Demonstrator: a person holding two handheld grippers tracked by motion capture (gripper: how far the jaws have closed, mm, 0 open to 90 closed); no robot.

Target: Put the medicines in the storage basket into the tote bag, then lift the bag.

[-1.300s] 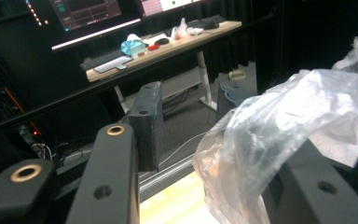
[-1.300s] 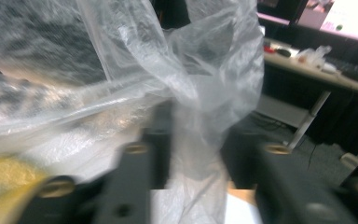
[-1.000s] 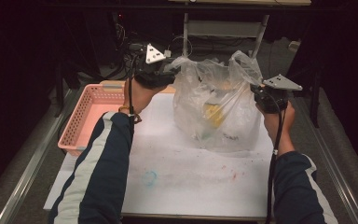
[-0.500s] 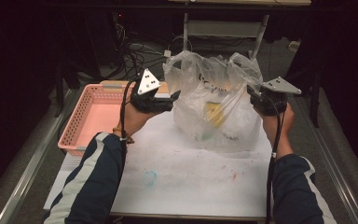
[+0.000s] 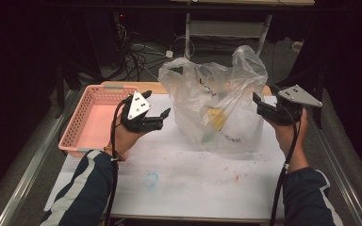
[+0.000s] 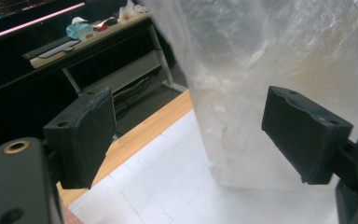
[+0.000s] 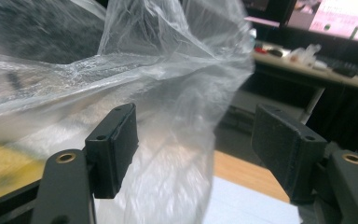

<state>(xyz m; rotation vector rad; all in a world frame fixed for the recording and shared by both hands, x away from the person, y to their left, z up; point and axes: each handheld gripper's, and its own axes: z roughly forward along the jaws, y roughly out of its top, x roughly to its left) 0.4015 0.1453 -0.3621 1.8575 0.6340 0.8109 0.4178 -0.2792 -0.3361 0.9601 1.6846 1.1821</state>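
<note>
right gripper (image 5: 258, 101) jaws just opening, wide, beside crinkled clear plastic bag (image 5: 217, 101) | left gripper (image 5: 162, 117) wide

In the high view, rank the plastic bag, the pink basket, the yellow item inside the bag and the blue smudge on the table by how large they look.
1. Plastic bag: largest, though it stands upright.
2. Pink basket: somewhat smaller, partly hidden by the left gripper.
3. Yellow item: small, blurred through the plastic.
4. Blue smudge: looks about alike; too unsure to rank against the yellow item.

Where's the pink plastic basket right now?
In the high view the pink plastic basket sits at the table's left edge, just left of the left tool, with the clear plastic bag farther right.
</note>
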